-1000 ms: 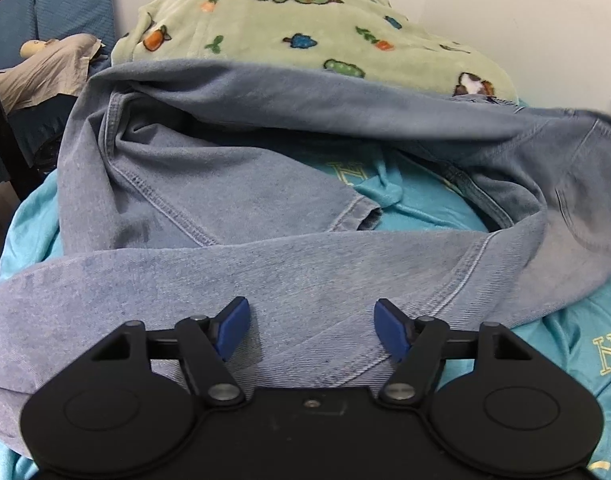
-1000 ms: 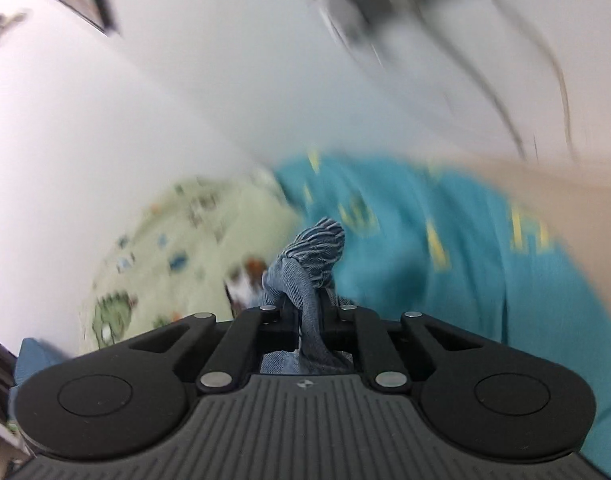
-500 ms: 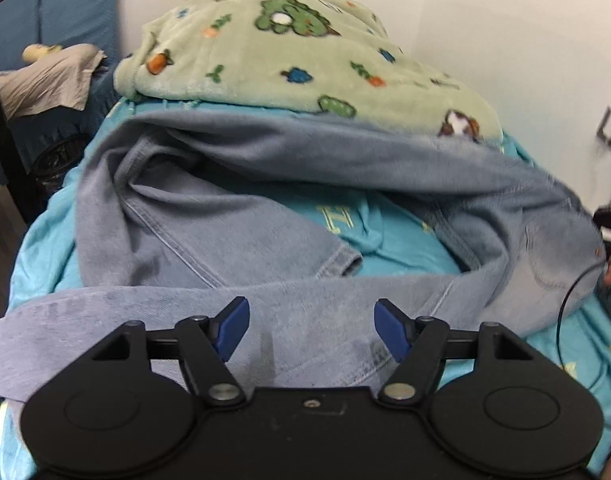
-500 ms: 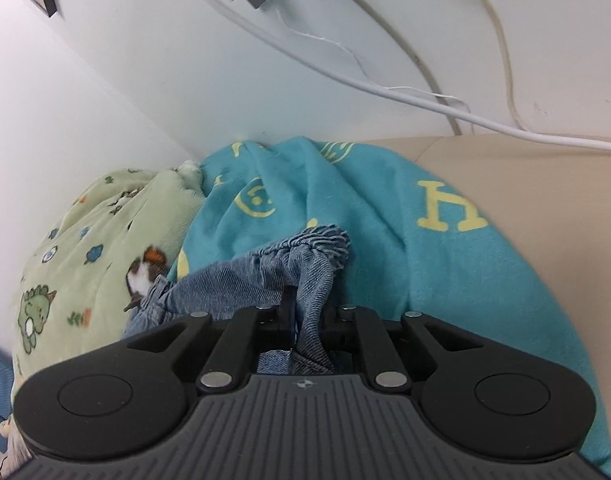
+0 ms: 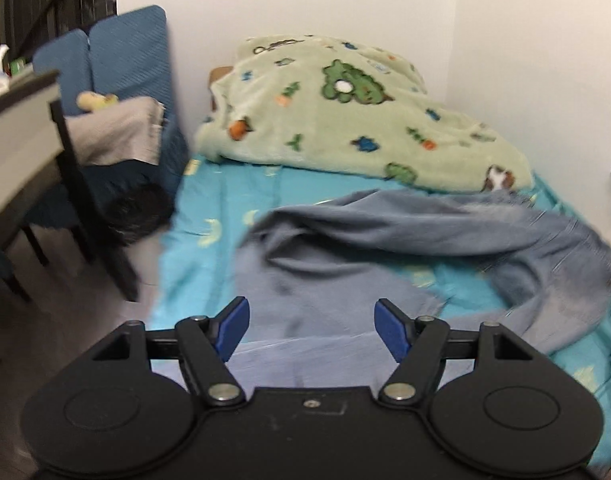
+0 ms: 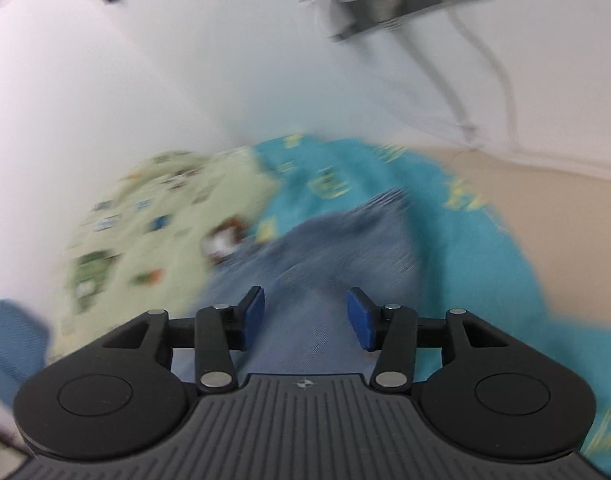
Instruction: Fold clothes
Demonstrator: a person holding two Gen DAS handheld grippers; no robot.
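A pair of light blue jeans (image 5: 405, 256) lies crumpled across the teal bedsheet (image 5: 209, 240), one leg curving round to the right. My left gripper (image 5: 311, 326) hangs open above the near part of the jeans, nothing between its blue pads (image 5: 233, 322). In the blurred right wrist view the jeans (image 6: 345, 248) lie below and ahead of my right gripper (image 6: 305, 314). Its jaws are opening, and the pads (image 6: 361, 318) stand apart, clear of the denim.
A green cartoon-print blanket (image 5: 345, 120) is heaped at the bed's far end against the white wall. A blue chair (image 5: 117, 64) with a beige cloth and a dark table (image 5: 21, 140) stand left of the bed. A cable (image 6: 457, 92) hangs on the wall at right.
My left gripper rose and pulled back, so the whole bed now shows. My right gripper let go of the denim hem it pinched; the jeans dropped onto the sheet.
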